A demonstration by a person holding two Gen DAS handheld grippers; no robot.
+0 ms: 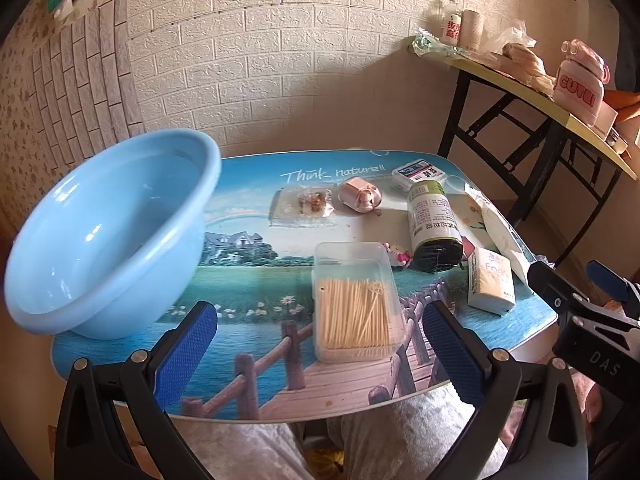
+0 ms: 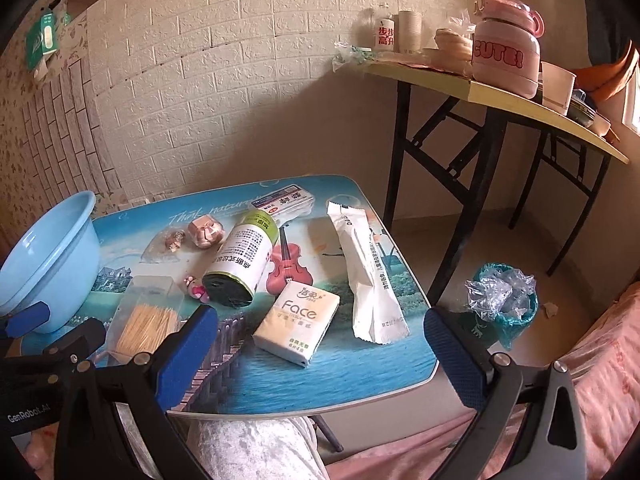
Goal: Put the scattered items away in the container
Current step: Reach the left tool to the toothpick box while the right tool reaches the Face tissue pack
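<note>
Both my tongs wide, empty: left gripper (image 1: 320,344) before toothpick box (image 1: 354,304), right gripper (image 2: 320,344) before tissue pack (image 2: 297,322). Risk: slippery box tips, toothpicks spill before basin (image 1: 108,236).

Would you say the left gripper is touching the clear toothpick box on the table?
Apart. The left wrist view shows the left gripper open, with table print visible between each blue pad and the toothpick box sitting between them.
</note>
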